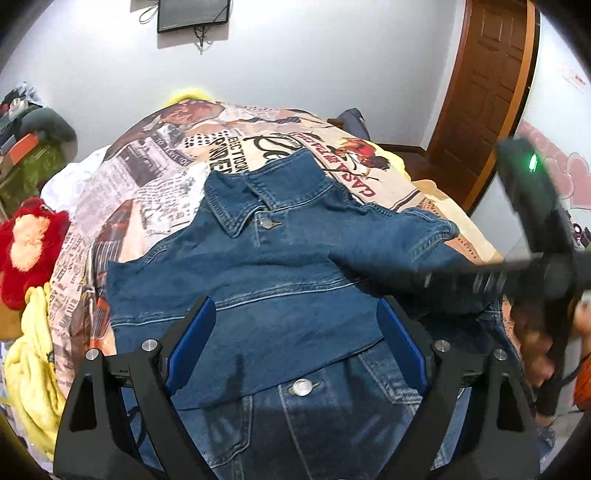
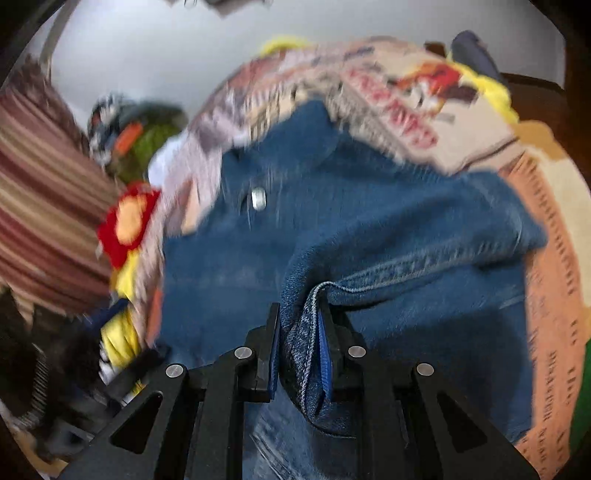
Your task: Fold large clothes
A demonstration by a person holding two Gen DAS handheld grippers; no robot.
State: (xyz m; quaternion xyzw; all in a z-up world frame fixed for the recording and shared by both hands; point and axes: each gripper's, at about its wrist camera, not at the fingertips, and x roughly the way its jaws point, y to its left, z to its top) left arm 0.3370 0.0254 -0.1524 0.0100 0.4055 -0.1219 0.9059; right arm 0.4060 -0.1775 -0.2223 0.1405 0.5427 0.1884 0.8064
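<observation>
A blue denim jacket (image 1: 280,280) lies front up on the bed, collar at the far end, with its left side folded in over the front. My left gripper (image 1: 295,328) is open just above the jacket's middle, holding nothing. My right gripper (image 2: 299,332) is shut on a fold of the jacket's sleeve (image 2: 406,258) and holds it lifted over the jacket body (image 2: 221,266). The right gripper also shows, blurred, at the right of the left wrist view (image 1: 480,277), stretched across the sleeve (image 1: 399,236).
The bed has a newspaper-print cover (image 1: 155,199). A red plush toy (image 1: 29,243) and yellow cloth (image 1: 33,369) lie at its left edge. A wooden door (image 1: 487,92) stands at the right and a screen (image 1: 192,14) hangs on the far wall.
</observation>
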